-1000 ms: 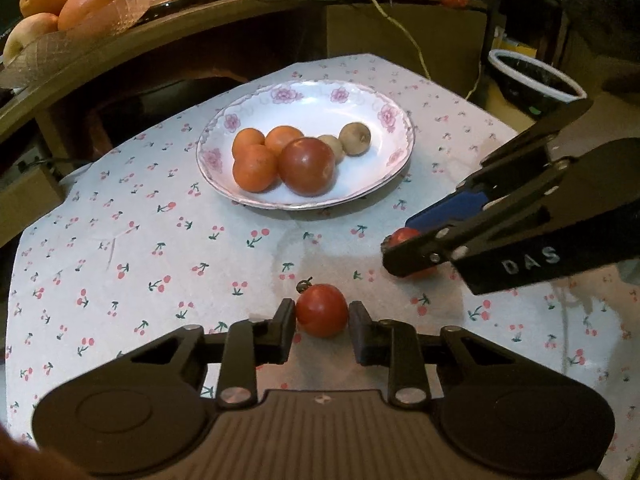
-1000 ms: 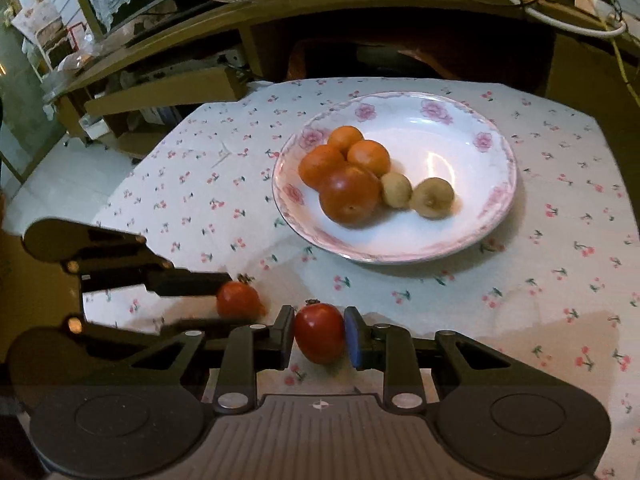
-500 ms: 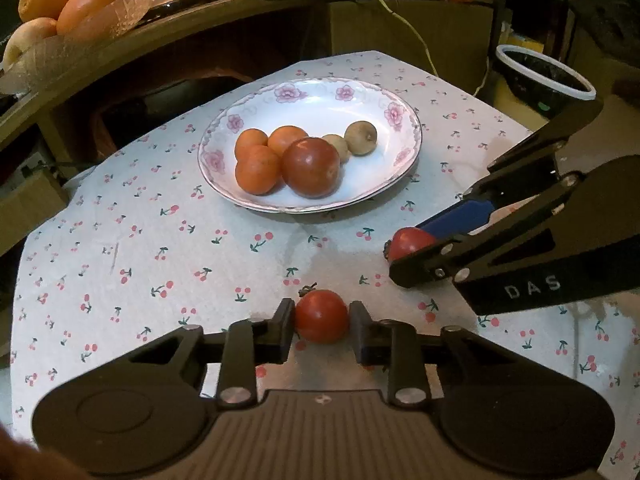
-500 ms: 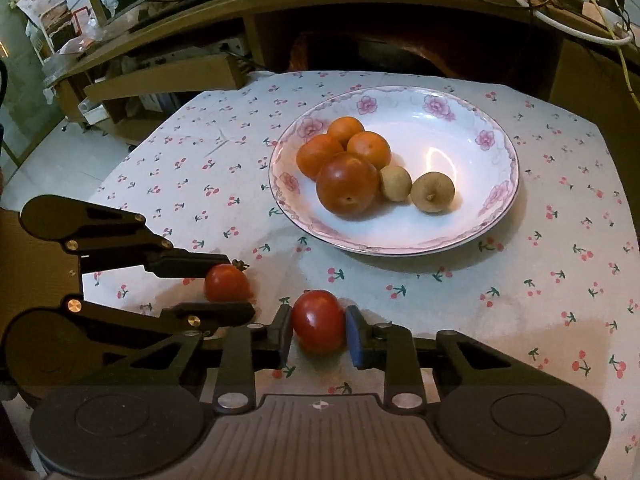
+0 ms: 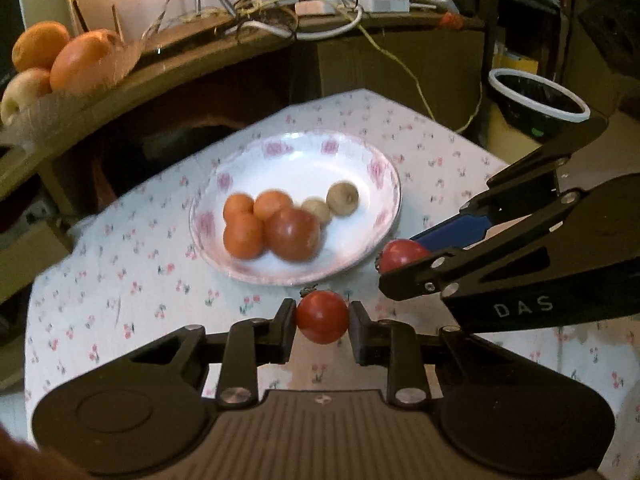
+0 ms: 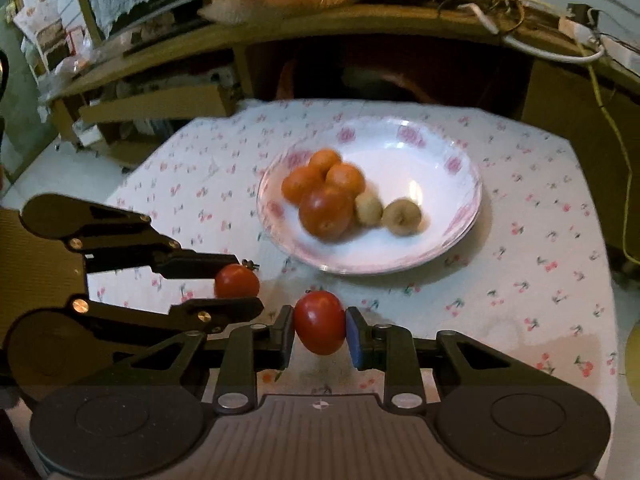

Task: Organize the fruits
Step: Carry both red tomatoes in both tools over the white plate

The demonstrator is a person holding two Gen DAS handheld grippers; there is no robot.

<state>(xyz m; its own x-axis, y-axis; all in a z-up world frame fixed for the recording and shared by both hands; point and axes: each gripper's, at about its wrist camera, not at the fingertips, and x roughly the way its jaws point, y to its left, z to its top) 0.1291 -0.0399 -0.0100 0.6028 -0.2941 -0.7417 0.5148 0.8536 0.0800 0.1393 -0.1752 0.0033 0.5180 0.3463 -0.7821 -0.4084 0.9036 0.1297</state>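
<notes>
Both tongs are clenched on fruit: the left gripper (image 5: 322,316) grasps a small red tomato (image 5: 322,316) between its pads, and the right gripper (image 6: 320,328) grasps a second tomato (image 6: 320,328) the same way. Each fruit looks lifted clear of the cherry-print tablecloth (image 5: 152,280), near its front edge, with the flowered plate (image 5: 384,168) farther off toward the middle of the table.

Taken from left to right, the risks are these. On the left, the tomato is round and smooth and is pinched only at its sides, so a jolt could roll it out of the pads; a harder squeeze would likely split the skin. In the middle, the two grippers hang close together and both seem bound for the same plate, so if they converge carelessly, one set of fingers could knock the other's fruit loose. On the plate, three oranges (image 5: 244,220), a large tomato (image 5: 293,234) and two brownish fruits (image 5: 342,199) already crowd the near left part, so a tomato let go from any height could strike the pile and send something rolling over the shallow rim. On the right, bare white plate (image 6: 432,184) remains, the safer place to set down.
</notes>
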